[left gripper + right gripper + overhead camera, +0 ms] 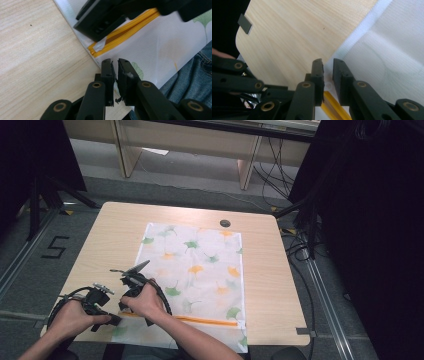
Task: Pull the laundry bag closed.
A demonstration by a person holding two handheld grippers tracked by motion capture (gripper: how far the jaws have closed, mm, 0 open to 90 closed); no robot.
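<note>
Mesh laundry bag [197, 270], white with green and orange ginkgo leaves, laid flat at the table's [270, 285] centre, its near end overhanging the 6 o'clock edge. Orange zipper [210, 321] across that near end; its left stretch hidden in the high view beneath the right hand [145, 302], its right end cut off at the bag's seam.

Left tongs [114, 65] at the bag's near-left corner, about 7 o'clock on the table. Jaws drawn almost together around the bag's white edge, a sliver of gap between them; clenched on the hem, as far as the left gripper view allows, though the contact itself partly masked by the jaws. White lint on one pad. Denim of the person's leg [192, 72] at lower right of that view.

Right tongs [327, 62] just beside, over the zipper's left end. Narrow gap between the jaws, white mesh edge showing through it; whether the pads press on fabric or on the zipper tab not discernible, the tab blocked by the jaws. Seen from the left gripper view, right tongs [100, 27] blurred, one jaw over a small white tab [99, 46] at the zipper's end.

Dark round cap [225, 223] at 12 o'clock near the table's far edge, too small to identify. Left hand [75, 317] partly cut off at the bottom border.
</note>
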